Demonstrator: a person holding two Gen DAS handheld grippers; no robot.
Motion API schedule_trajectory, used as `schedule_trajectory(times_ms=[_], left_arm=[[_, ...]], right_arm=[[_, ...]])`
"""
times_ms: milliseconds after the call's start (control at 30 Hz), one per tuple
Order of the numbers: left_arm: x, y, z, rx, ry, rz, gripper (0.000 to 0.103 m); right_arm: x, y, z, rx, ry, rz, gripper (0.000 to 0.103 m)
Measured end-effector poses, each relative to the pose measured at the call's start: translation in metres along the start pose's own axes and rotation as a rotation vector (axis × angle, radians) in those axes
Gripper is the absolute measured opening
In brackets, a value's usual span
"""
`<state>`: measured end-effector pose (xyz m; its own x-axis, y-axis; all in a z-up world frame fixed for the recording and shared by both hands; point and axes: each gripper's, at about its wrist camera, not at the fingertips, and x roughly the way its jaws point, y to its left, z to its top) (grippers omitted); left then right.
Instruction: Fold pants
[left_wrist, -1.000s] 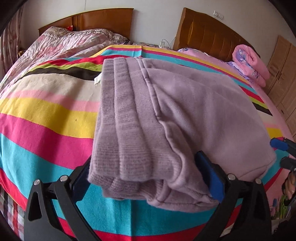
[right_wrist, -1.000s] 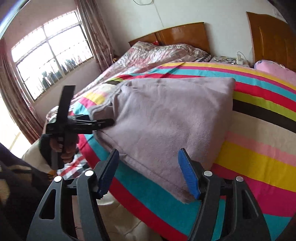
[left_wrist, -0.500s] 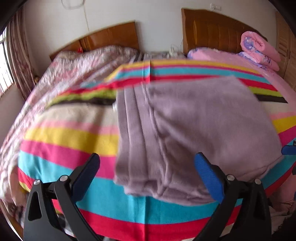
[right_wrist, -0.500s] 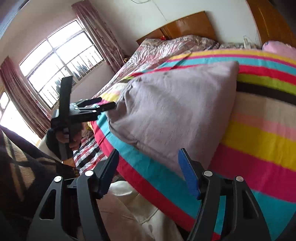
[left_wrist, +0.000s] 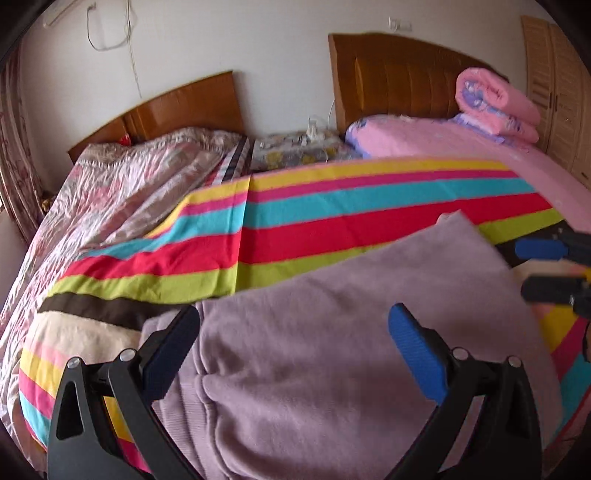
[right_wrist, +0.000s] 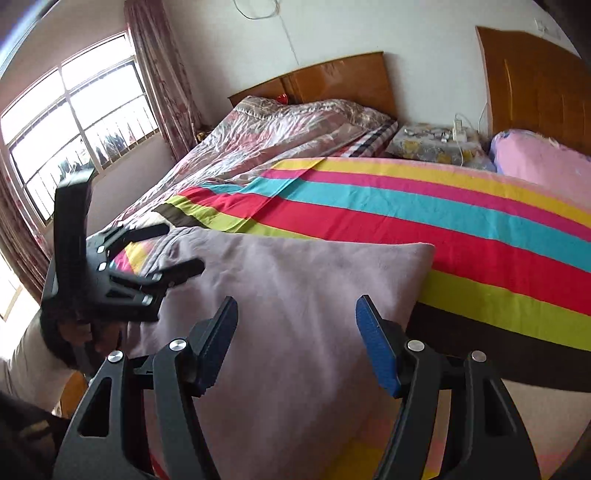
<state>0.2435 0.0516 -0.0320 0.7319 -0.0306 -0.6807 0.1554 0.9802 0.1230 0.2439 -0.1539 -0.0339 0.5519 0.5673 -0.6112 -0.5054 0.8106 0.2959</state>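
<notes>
- Both claws have pulled back from the pants since a second ago: then the left claw (left_wrist: 293, 352) straddled the folded edge, and now its pads hang above the cloth with nothing between them.
- Bed (left_wrist: 332, 221), the landmark: it fills both views, covered by a blanket in yellow, pink, teal, red, green and brown stripes.
- Second bed (right_wrist: 280, 133): beside the landmark bed, toward the window, under a shiny floral quilt.
- Pants (right_wrist: 295, 295): mauve, folded into a rough rectangle, lying flat on the bed's near part, over the pale and brown stripes.
- Left claw: jaws wide, over the pants' ribbed end, free of it.
- Right claw (right_wrist: 297, 341): jaws wide and empty, poised above the pants' other side, close to the corner that meets the brown stripe.
- Hand (right_wrist: 79, 332): grips the left claw's handle, off the bed's near edge.
- Pink roll (left_wrist: 495, 105): bedding stacked at the bed's far corner, against the headboard.
</notes>
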Motion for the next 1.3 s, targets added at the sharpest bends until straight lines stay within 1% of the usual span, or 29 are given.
schedule_trajectory(times_ms=[100,167,200,233,300,433,500,567,667,800,867,933,967,1000,1033,1067,1133,1167,1200,1233,1300], left_arm=[[0.008,0.015,-0.016,-0.068,0.032,-0.046,0.102],[0.012,0.024,-0.028,-0.122,0.054,-0.057,0.102],[0.011,0.025,-0.032,-0.129,0.055,-0.053,0.102],[0.011,0.026,-0.036,-0.129,0.054,-0.056,0.102],[0.008,0.027,-0.043,-0.123,0.043,-0.058,0.102],[0.003,0.033,-0.055,-0.137,0.009,-0.082,0.102],[0.003,0.037,-0.054,-0.153,0.014,-0.104,0.102],[0.004,0.040,-0.053,-0.167,0.022,-0.127,0.102],[0.001,0.041,-0.054,-0.178,0.014,-0.143,0.102],[0.003,0.046,-0.053,-0.204,0.017,-0.178,0.102],[0.004,0.048,-0.053,-0.212,0.017,-0.189,0.102],[0.004,0.047,-0.052,-0.207,0.017,-0.188,0.102],[0.003,0.046,-0.052,-0.204,0.019,-0.187,0.102],[0.002,0.045,-0.051,-0.200,0.025,-0.188,0.102],[0.002,0.046,-0.050,-0.198,0.036,-0.189,0.102],[0.000,0.047,-0.048,-0.199,0.052,-0.182,0.102],[-0.011,0.047,-0.046,-0.220,0.067,-0.163,0.102],[-0.024,0.046,-0.046,-0.225,0.045,-0.172,0.102],[-0.035,0.044,-0.047,-0.219,0.016,-0.178,0.102],[-0.045,0.040,-0.049,-0.205,-0.006,-0.172,0.102],[-0.056,0.032,-0.054,-0.163,-0.012,-0.133,0.102]], right_arm=[[0.030,-0.015,0.012,0.033,0.037,0.001,0.065],[0.051,-0.023,0.015,0.018,0.079,-0.046,0.065],[0.059,-0.028,0.016,0.019,0.096,-0.066,0.063],[0.067,-0.036,0.018,0.037,0.103,-0.061,0.063],[0.073,-0.045,0.021,0.056,0.092,-0.036,0.062],[0.074,-0.047,0.030,0.081,0.080,-0.048,0.062],[0.072,-0.042,0.033,0.061,0.068,-0.064,0.063],[0.078,-0.045,0.033,0.055,0.089,-0.085,0.063],[0.086,-0.050,0.029,0.057,0.089,-0.065,0.063],[0.087,-0.049,0.030,0.052,0.091,-0.077,0.063],[0.087,-0.051,0.032,0.078,0.090,-0.072,0.063],[0.082,-0.055,0.034,0.126,0.069,-0.069,0.062],[0.074,-0.056,0.035,0.158,0.047,-0.095,0.062],[0.065,-0.054,0.036,0.180,0.027,-0.139,0.063],[0.054,-0.050,0.036,0.190,0.011,-0.174,0.065],[0.046,-0.046,0.036,0.187,0.000,-0.183,0.065],[0.020,-0.029,0.032,0.150,-0.037,-0.169,0.066],[0.005,-0.016,0.026,0.123,-0.052,-0.160,0.068],[-0.003,-0.007,0.020,0.102,-0.050,-0.153,0.072],[-0.009,0.003,0.013,0.080,-0.041,-0.152,0.073],[-0.017,0.028,-0.013,0.036,-0.008,-0.166,0.074]])
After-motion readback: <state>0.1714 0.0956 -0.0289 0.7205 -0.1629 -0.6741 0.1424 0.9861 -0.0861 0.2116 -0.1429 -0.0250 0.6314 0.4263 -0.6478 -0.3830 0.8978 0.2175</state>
